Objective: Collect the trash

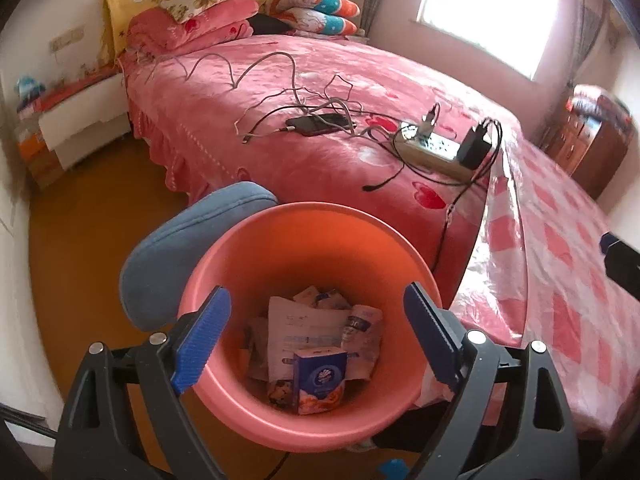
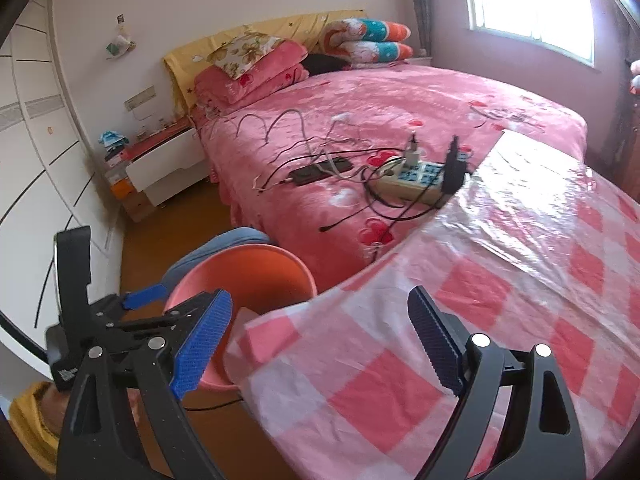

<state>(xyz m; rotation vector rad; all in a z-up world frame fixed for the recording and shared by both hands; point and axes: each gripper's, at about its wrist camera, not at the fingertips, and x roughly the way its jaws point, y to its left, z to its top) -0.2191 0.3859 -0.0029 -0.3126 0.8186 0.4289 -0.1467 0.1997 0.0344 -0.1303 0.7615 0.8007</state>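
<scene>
A: Two grippers are in view, both with jaws spread wide and nothing between the pads. The left gripper [image 1: 316, 336] hangs over the pink bin [image 1: 240, 392], pointing down into it. The right gripper [image 2: 320, 340] hangs over the pink checked cloth [image 2: 520, 280], its pads clear of the fabric.

B: Location of the trash?

A: Inside the bin. A blue and orange carton [image 1: 320, 380] stands upright at 6 o'clock on the bin floor. Behind it, toward 12 o'clock, lie a creased white paper [image 1: 304, 328] and several crumpled wrappers [image 1: 362, 332]. Exact count of the wrappers cannot be read.

B: Bin position relative to the furniture?

A: On the floor, just beside the edge of the checked cloth, which lies at 3 o'clock from the bin in the left wrist view. A blue padded cushion [image 1: 176, 252] sits against the rim at 10 o'clock. The pink bed [image 1: 320, 80] lies beyond at 12 o'clock.

B: Items on the bed?

A: A dark phone [image 1: 316, 124], a tangle of cables [image 1: 280, 92] and a power strip [image 1: 432, 148] with a black adapter [image 1: 476, 144] plugged in. Folded bedding [image 1: 192, 24] is stacked at the headboard end.
</scene>
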